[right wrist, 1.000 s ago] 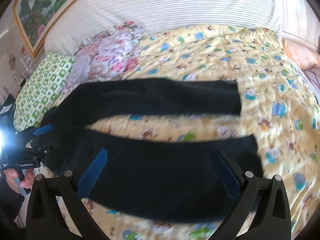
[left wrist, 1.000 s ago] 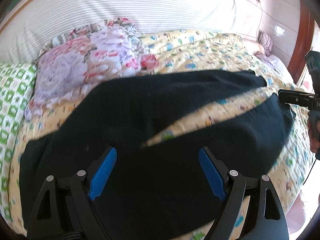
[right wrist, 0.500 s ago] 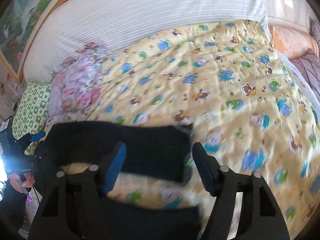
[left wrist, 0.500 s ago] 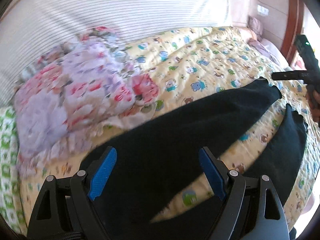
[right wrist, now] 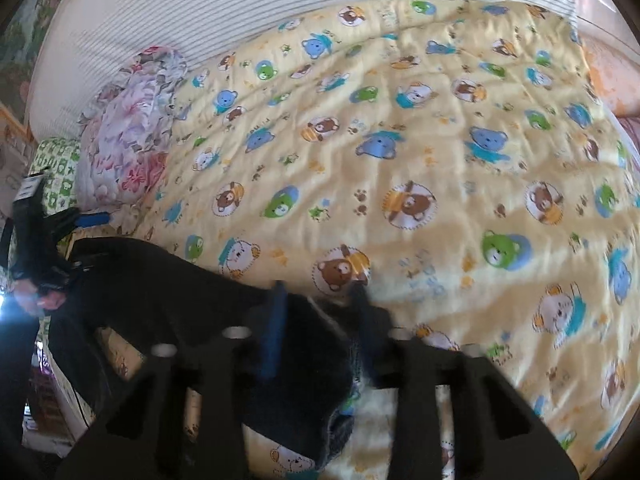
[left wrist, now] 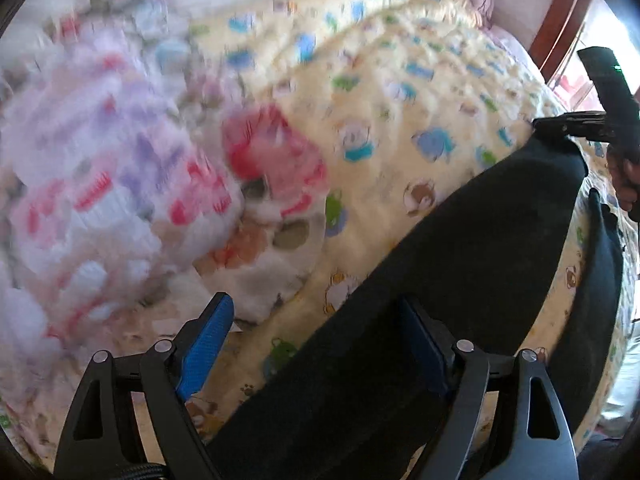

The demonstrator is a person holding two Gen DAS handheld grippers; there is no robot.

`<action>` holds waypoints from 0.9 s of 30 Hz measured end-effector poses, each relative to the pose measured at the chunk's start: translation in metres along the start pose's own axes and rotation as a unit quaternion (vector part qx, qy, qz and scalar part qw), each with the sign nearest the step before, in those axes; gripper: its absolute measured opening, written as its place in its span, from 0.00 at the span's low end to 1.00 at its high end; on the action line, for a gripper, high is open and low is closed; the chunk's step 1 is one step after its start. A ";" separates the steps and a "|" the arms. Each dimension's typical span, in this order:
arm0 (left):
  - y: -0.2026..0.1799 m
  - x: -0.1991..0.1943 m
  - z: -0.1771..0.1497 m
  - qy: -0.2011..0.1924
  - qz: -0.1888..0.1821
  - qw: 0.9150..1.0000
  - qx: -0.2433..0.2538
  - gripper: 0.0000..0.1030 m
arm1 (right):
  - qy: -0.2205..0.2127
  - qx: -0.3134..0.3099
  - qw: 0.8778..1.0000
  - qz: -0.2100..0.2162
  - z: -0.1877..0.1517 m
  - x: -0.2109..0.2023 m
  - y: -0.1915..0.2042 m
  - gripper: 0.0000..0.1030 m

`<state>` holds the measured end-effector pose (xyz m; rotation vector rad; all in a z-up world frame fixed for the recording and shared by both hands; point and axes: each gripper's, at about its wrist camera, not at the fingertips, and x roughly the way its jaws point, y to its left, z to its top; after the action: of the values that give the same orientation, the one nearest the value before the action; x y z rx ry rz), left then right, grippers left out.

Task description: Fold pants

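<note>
Black pants (left wrist: 472,264) lie on a yellow bear-print quilt (left wrist: 400,92). In the left wrist view my left gripper (left wrist: 316,344) is open, its right blue pad over the waist end of the far leg. The right gripper shows at that leg's cuff (left wrist: 560,144). In the right wrist view my right gripper (right wrist: 316,320) has its fingers (right wrist: 276,320) closing around the cuff of the far pant leg (right wrist: 304,344), with a gap still between them. The left gripper (right wrist: 80,220) shows at the left by the waist.
A floral pillow (right wrist: 128,140) and a green checked pillow (right wrist: 56,168) lie at the bed's left. A striped white cover (right wrist: 240,8) runs along the back. A wooden frame (left wrist: 560,20) stands at the far right.
Both grippers moved forward to the far pant leg. The right gripper's fingers narrowed from wide open to nearly closed around the cuff. The left gripper stayed open.
</note>
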<state>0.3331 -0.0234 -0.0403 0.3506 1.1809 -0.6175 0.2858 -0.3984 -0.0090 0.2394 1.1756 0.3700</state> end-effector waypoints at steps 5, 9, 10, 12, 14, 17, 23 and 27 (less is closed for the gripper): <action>-0.011 -0.005 -0.011 0.008 -0.044 0.999 0.011 0.13 | -0.005 -0.019 1.000 0.006 0.000 -0.005 0.005 0.09; -0.045 -0.028 -0.025 -0.010 -0.027 0.998 0.055 0.05 | -0.036 -0.024 0.999 0.008 0.000 -0.019 0.007 0.08; -0.057 -0.036 -0.032 -0.017 -0.023 0.997 0.065 0.05 | -0.044 -0.025 0.999 0.008 -0.001 -0.023 0.008 0.08; -0.069 -0.047 -0.038 -0.029 -0.021 0.997 0.070 0.04 | -0.058 -0.027 0.998 0.007 -0.001 -0.031 0.011 0.08; -0.083 -0.063 -0.049 -0.044 -0.024 0.996 0.067 0.04 | -0.070 -0.035 0.997 0.010 -0.003 -0.038 0.014 0.08; -0.098 -0.084 -0.070 -0.061 -0.036 0.996 0.055 0.04 | -0.083 -0.041 0.996 0.014 -0.010 -0.048 0.018 0.08; -0.130 -0.106 -0.112 -0.079 -0.067 0.994 0.028 0.04 | -0.107 -0.046 0.993 0.023 -0.035 -0.064 0.016 0.08; -0.144 -0.109 -0.129 -0.088 -0.083 0.993 0.016 0.04 | -0.128 -0.040 0.990 0.046 -0.060 -0.078 0.009 0.08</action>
<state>0.1214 -0.0360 0.0247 0.2219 1.0383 -0.7972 0.2023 -0.4222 0.0390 0.2627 0.8968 0.4522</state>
